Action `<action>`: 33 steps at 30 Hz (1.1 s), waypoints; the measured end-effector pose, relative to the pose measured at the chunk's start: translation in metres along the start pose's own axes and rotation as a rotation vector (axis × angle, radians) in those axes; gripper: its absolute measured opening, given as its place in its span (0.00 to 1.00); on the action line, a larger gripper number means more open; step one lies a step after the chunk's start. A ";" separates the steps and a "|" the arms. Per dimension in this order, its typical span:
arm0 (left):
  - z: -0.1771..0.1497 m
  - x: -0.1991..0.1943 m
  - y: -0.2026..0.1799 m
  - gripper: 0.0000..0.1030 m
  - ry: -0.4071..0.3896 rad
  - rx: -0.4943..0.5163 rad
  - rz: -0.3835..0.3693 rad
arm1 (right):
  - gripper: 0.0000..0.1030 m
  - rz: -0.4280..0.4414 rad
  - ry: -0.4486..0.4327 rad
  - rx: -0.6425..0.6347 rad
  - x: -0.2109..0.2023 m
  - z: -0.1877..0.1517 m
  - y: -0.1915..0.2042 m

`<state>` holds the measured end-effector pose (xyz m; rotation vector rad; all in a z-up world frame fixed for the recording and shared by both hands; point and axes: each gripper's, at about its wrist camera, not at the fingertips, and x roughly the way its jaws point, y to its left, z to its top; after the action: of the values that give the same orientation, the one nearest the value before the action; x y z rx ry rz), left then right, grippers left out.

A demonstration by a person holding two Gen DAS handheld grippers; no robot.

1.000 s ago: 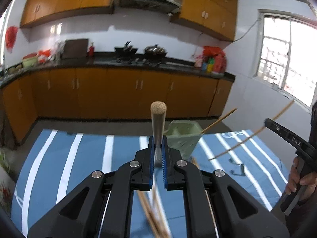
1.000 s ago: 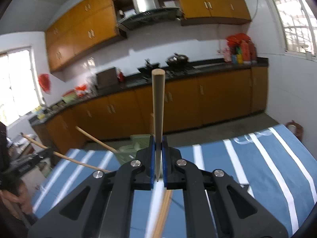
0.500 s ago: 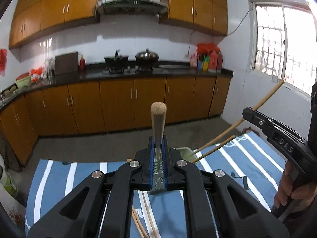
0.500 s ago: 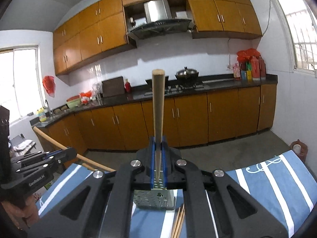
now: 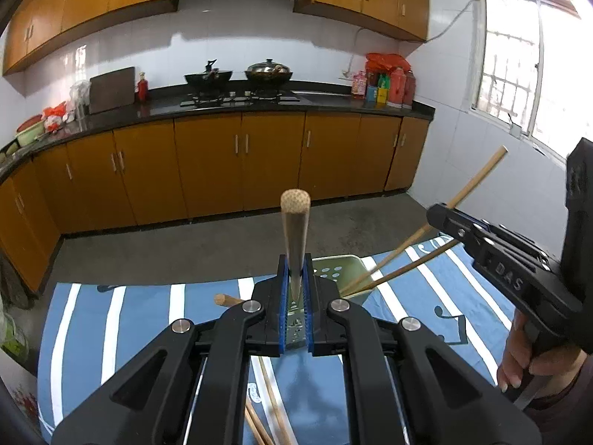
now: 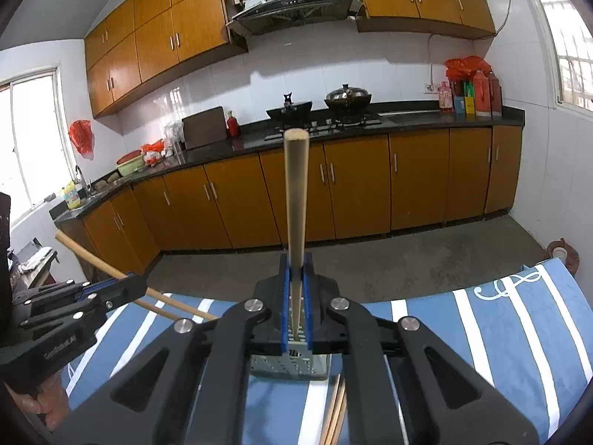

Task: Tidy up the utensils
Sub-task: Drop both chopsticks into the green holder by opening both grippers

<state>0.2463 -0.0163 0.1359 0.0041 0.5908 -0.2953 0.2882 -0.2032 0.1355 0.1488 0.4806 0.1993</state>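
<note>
Two tools [image 5: 294, 319] [image 6: 295, 319] each clamp chopstick [image 5: 294, 244] [image 6: 296, 222] pointing forward; holder [image 5: 335, 272] probably below.

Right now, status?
Left tongs shut on chopstick. Right tongs shut on second chopstick. Green holder close below, unobstructed.

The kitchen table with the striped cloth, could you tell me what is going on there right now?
A person is sorting chopsticks with a handheld gripper in each hand. The left gripper and the right gripper are each shut on one chopstick, pointing away from the camera. Both hover over the green perforated holder on the blue striped cloth, which already has a chopstick leaning in it. More chopsticks lie loose on the cloth.
</note>
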 end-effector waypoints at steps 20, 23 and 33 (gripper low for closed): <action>-0.047 -0.055 0.026 0.22 -0.105 -0.084 0.044 | 0.26 -0.071 -0.074 0.030 -0.078 -0.055 -0.034; -0.081 -0.047 0.037 0.23 -0.055 -0.088 0.093 | 0.26 -0.105 0.032 0.048 -0.064 -0.096 -0.048; -0.179 0.004 0.068 0.24 0.183 -0.196 0.145 | 0.15 -0.067 0.401 0.146 0.013 -0.210 -0.052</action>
<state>0.1699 0.0640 -0.0205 -0.1153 0.7957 -0.0954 0.2082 -0.2303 -0.0641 0.2365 0.8991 0.1274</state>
